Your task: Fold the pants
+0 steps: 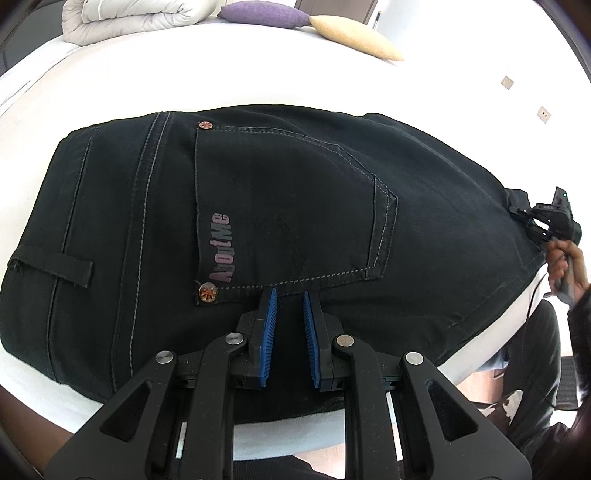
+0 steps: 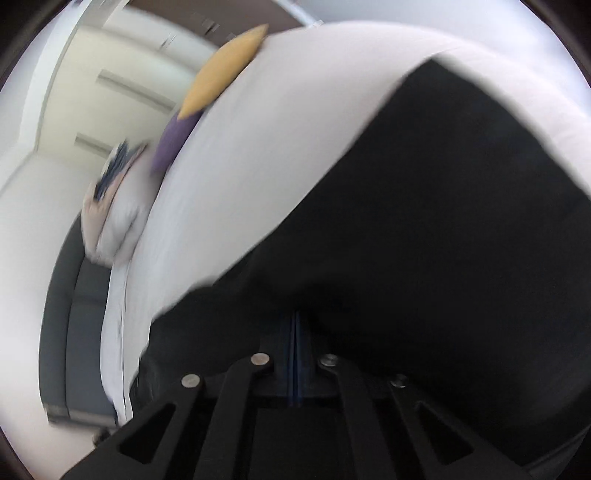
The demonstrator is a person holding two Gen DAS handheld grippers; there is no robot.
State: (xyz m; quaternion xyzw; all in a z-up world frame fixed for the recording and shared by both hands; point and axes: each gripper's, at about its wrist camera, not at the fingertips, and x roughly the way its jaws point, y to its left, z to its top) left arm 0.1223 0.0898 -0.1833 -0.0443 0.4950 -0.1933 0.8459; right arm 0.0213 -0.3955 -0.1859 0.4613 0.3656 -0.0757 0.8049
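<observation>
Pants (image 1: 280,206), black and folded into a broad slab, lie on the white bed (image 1: 332,88) with a back pocket (image 1: 291,206) facing up. The left claw (image 1: 290,295) hovers low over their near edge, just under that pocket's bottom seam; its blue pads (image 1: 269,325) stand a narrow gap apart with no cloth between them, so it is nearly clenched and grasps nothing. In the left wrist view the right claw (image 1: 517,212) sits at the far right end of the garment, a hand (image 1: 565,266) behind it. In its own blurred view the right claw (image 2: 295,325) is clenched tight, pads pressed together, with dark fabric directly ahead and around its tips (whether a thin layer is pinched there cannot be told).

The likely trouble is judged to lie at that right end: if the pads have closed beside the cloth and not on it, a pull would move only the claw and the fold would stay undone. If they do hold just one layer, dragging it could peel the stack apart and skew the edges. The left claw, holding nothing, cannot pin the slab, so the whole garment might slide across the smooth sheet. A purple cushion (image 1: 264,14) and a yellow cushion (image 1: 354,37) lie well apart, at the head of the bed.
</observation>
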